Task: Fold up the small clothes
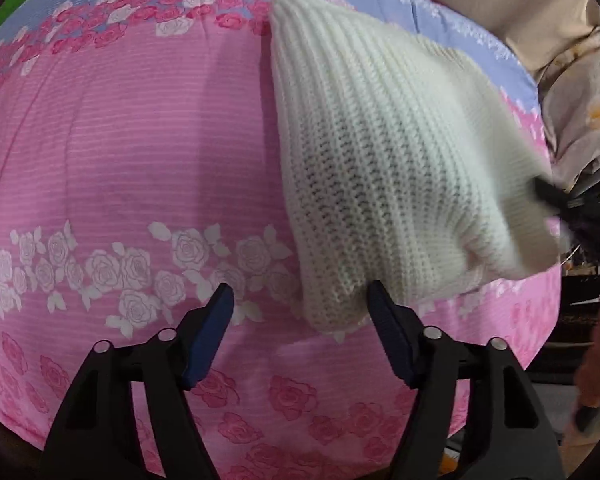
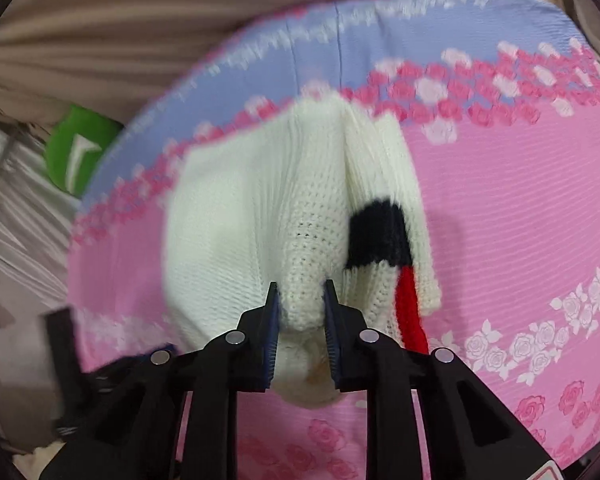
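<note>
A small cream knitted garment (image 1: 384, 160) hangs lifted over a pink rose-print sheet (image 1: 120, 152). My left gripper (image 1: 300, 300) is open; a low corner of the knit hangs just by its right finger (image 1: 384, 312), not gripped. My right gripper (image 2: 300, 296) is shut on a bunched fold of the same cream garment (image 2: 240, 220), holding it up. A black and red striped part (image 2: 384, 236) of the garment hangs to the right of the gripped fold. The right gripper shows blurred at the right edge of the left wrist view (image 1: 560, 200).
The sheet has a blue band with roses along its far side (image 2: 380, 32). Beige fabric (image 2: 100, 20) lies beyond it. A green object (image 2: 76, 148) and pale cloth (image 2: 12, 208) sit off the sheet's left. Floral bedding (image 1: 580, 112) lies at the right.
</note>
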